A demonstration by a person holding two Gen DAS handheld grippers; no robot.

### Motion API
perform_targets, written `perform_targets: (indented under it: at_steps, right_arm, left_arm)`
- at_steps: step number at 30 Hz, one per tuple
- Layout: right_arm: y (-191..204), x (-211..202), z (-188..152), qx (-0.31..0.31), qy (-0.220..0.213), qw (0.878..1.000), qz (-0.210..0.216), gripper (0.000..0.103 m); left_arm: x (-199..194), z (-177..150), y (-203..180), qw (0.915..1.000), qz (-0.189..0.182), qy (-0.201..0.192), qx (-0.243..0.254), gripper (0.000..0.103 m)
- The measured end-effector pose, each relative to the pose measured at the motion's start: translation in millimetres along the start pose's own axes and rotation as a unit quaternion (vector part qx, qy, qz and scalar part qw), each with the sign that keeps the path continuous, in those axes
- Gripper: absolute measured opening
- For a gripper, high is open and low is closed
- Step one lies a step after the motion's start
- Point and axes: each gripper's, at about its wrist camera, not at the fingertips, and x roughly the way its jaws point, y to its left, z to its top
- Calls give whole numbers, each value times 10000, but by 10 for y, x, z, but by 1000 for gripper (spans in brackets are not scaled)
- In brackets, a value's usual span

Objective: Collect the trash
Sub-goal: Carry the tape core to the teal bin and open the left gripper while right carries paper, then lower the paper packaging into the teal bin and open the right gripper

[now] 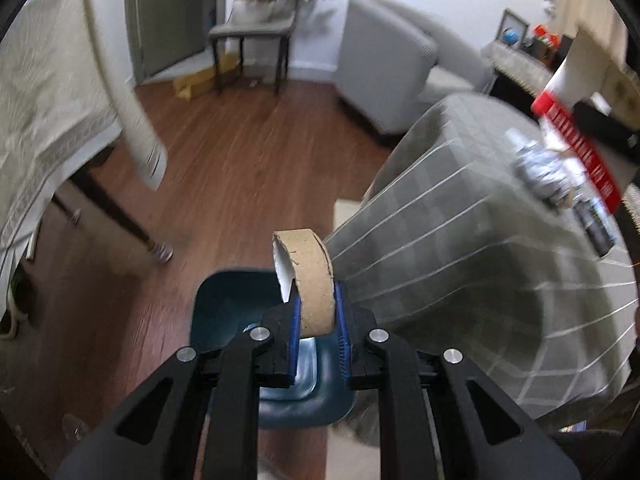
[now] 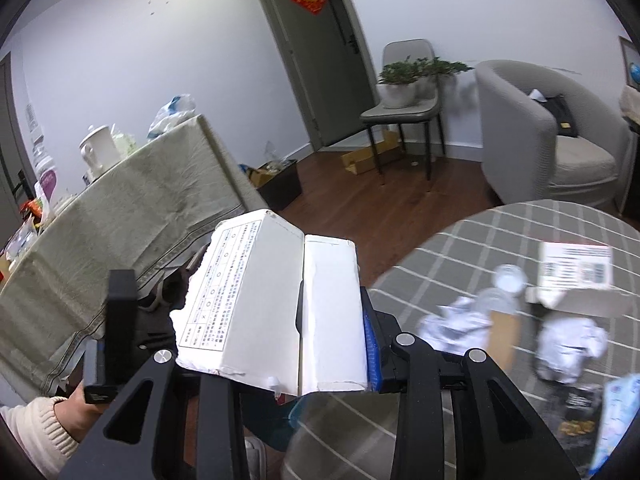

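- Left wrist view: our left gripper (image 1: 317, 322) points steeply down toward the floor, its blue pads pressed on a squashed cardboard tube (image 1: 308, 276).
- The tube stands upright between the fingers, its top end rising clear of them, with a white strip showing on its left edge.
- Straight below the tube sits a dark teal bin (image 1: 224, 308) on the wooden floor (image 1: 240, 160), its opening facing up at us.
- To the right the checked tablecloth (image 1: 460, 240) hangs off a round table; a crumpled bottle (image 1: 540, 172) and a dark can (image 1: 596, 224) lie near its far edge, blurred.
- A red and white box (image 1: 576, 136) shows at the upper right, held by a black gripper part.
- Right wrist view: our right gripper (image 2: 332, 320) tilts gently downward and pinches a torn white box (image 2: 276, 300) with printed text on its left face; only the right blue pad shows, touching the box's side.
- At the lower left our left hand (image 2: 76, 416), in a cream knitted sleeve (image 2: 32, 436), grips the other tool's black body.
- On the checked table (image 2: 460, 256) to the right lie crumpled paper (image 2: 568, 344), a clear bottle (image 2: 500, 292), an open carton (image 2: 576, 272) and a dark packet (image 2: 576, 408), all well apart from the held box.
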Motion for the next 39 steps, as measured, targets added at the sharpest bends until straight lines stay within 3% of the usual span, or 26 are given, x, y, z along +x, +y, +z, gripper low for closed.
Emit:
perform_targets:
  at_steps: [5,11,13,15,24,27,28,29,34,35,36,37,39]
  right_arm:
    - [233,267,13,-104,173,9997,145,36]
    - [453,555,2,-167,387,9987,286,36]
    - [496,656,-18,-174,502,9982,291,36]
    - [532,738,-36,-171,600,9977,275,36]
    - [707,1092,-115,-189,991,9947,197,36]
    - [731,1151,-126,-197,1038,9942,179,36]
    - [737,1167,-132,-194,1048,9942,173,36]
    - [737,1178,-131,-194,1056,9941,166,36]
    - [742,1248,-156,-204,1147,9931,134,36]
    - [746,1273,-154,-205,1166,9929,130,36]
    - [749,1289,-156,-207,1181,9927,126,36]
    - [748,1303,-162,-209,1201,9925,119,36]
    - [759,1335,-178,-212,1250,9919,111,36]
  left_arm:
    - [218,-183,297,9976,142,650,-168,17]
    - [306,-281,447,9946,95,1018,-181,19]
    - [339,-320,486,9932,78,1143,-182,27]
    - [339,-360,517,9926,114,1200,-165,40]
    - [289,-401,681,9926,83,1180,-264,56]
    - [351,-462,662,9898,-64,1417,-157,53]
    - [353,-475,637,9900,-29,1409,-62,49]
    - [341,-481,604,9903,-19,1390,49,37]
    - [321,-500,562,9904,-69,1367,186,37]
    - [324,-500,566,9903,-61,1378,178,46]
    - [328,-503,583,9900,-74,1398,143,68]
    - [333,-501,598,9900,-80,1402,98,76]
    - [325,-497,622,9902,-80,1397,53,71]
